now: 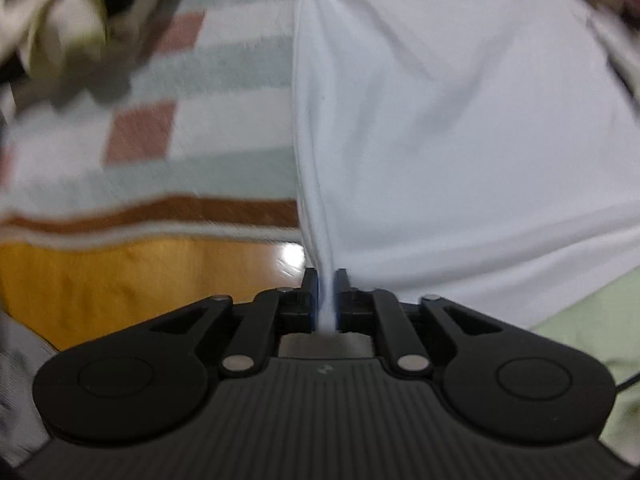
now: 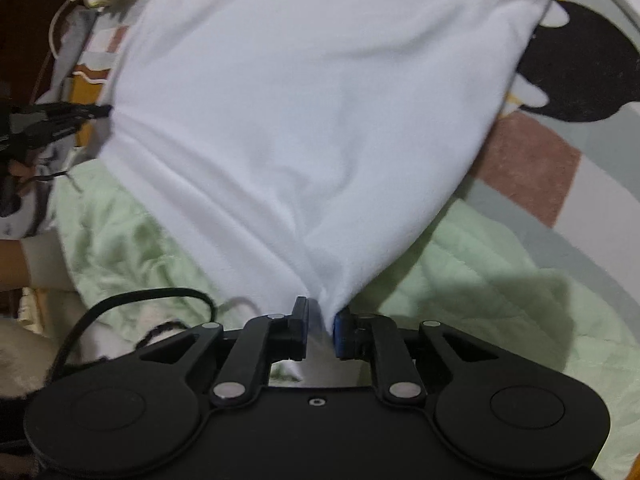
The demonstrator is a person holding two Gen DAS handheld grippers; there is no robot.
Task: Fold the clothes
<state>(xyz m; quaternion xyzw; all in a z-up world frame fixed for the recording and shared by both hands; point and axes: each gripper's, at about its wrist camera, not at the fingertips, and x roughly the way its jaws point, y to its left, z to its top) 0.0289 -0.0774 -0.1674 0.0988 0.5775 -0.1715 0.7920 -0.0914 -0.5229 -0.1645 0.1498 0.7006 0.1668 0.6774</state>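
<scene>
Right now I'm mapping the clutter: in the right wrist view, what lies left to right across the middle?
left gripper → white garment → pink patch of the patterned blanket

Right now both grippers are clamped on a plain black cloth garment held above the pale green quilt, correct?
Not quite: the plain cloth garment is white, not black, as the right wrist view shows. Left gripper and right gripper are both clamped on it above the pale green quilt.
</scene>
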